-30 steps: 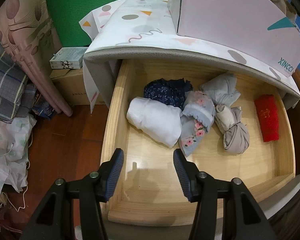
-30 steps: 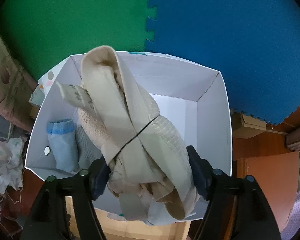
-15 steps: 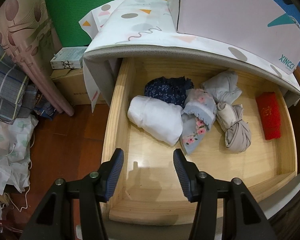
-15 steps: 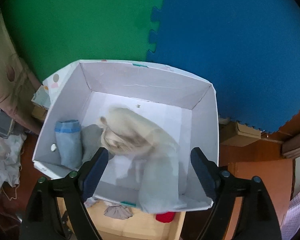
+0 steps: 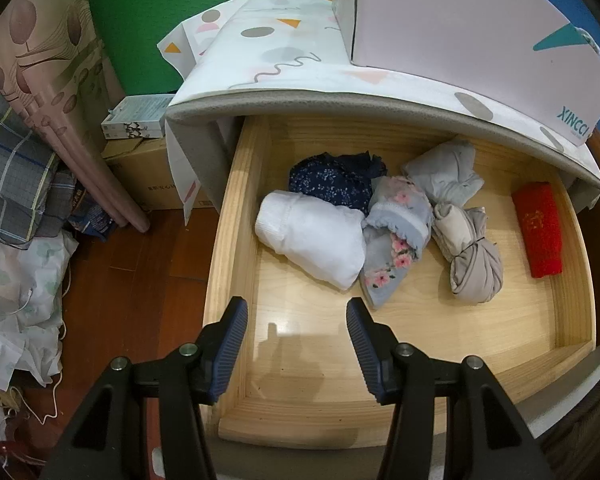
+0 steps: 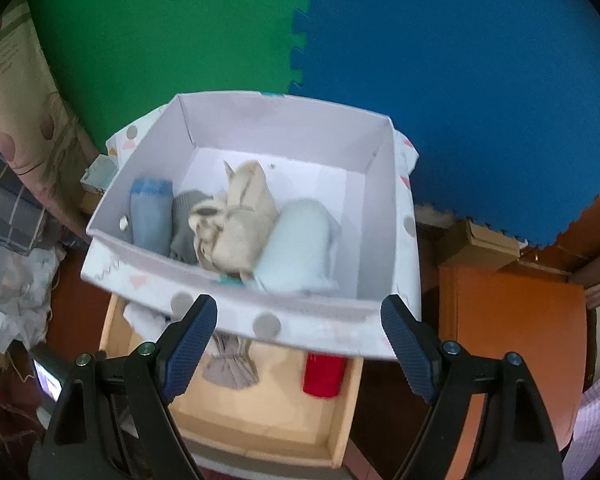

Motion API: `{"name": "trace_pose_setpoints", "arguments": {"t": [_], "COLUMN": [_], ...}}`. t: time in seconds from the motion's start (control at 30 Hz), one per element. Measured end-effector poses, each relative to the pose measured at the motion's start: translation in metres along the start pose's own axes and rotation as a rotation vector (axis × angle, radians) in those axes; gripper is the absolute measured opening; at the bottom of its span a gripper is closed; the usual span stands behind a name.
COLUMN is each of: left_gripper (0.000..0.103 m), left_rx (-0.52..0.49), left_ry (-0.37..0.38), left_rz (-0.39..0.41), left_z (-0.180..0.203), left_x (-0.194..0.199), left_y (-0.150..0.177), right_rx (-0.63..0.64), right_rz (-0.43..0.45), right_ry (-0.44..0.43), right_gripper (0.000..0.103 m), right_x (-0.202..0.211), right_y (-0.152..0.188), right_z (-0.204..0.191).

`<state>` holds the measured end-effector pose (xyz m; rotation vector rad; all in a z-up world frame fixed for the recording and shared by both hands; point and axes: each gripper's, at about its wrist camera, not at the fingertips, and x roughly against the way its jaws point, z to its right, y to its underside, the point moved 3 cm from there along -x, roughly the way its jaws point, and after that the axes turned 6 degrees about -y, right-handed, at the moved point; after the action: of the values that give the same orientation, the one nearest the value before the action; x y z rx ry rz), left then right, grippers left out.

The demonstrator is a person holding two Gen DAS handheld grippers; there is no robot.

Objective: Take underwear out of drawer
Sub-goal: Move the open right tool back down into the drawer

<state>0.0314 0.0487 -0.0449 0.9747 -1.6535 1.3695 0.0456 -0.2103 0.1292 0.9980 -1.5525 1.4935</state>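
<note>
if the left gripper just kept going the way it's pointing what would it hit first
Most likely the bare wooden floor of the drawer. The left gripper hangs open over its near end, short of the white folded underwear. Depth is hard to judge.

Left wrist view steeply down, close over open drawer (image 5: 236, 208), right wrist view higher above white box (image 6: 260, 312), drawer and box shared.

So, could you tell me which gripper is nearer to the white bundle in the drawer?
Left. The left gripper hangs open just in front of the white bundle; the right gripper is open above the box.
</note>
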Motion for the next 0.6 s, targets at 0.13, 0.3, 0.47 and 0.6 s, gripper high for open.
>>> {"name": "trace_pose_setpoints", "arguments": {"t": [0.13, 0.3, 0.47, 0.6], "left_gripper": [0.053, 0.053, 0.053, 0.053], "left_rx": [-0.001, -0.009, -0.012, -0.012], "left_ry": [0.000, -0.004, -0.007, -0.006], "left_rz": [-0.002, -0.002, -0.003, -0.006], "left_z": [0.000, 0.001, 0.001, 0.001], "left_x": [0.000, 0.002, 0.002, 0.002], "left_y": [0.001, 0.001, 0.001, 0.002], "right_rx": [-0.024, -0.035, -0.043, -0.045], "right_rz": [-0.021, -0.071, -0.159, -0.233], "right_ry": [-0.007, 0.001, 0.005, -0.005], "right_gripper": [0.081, 0.080, 0.072, 0.060], "right_x": [-0.002, -0.019, -0.059, -0.094], "right_y": [0.028, 0.063, 0.097, 0.121], "right_z": [0.014, 0.027, 0.036, 0.037]}}
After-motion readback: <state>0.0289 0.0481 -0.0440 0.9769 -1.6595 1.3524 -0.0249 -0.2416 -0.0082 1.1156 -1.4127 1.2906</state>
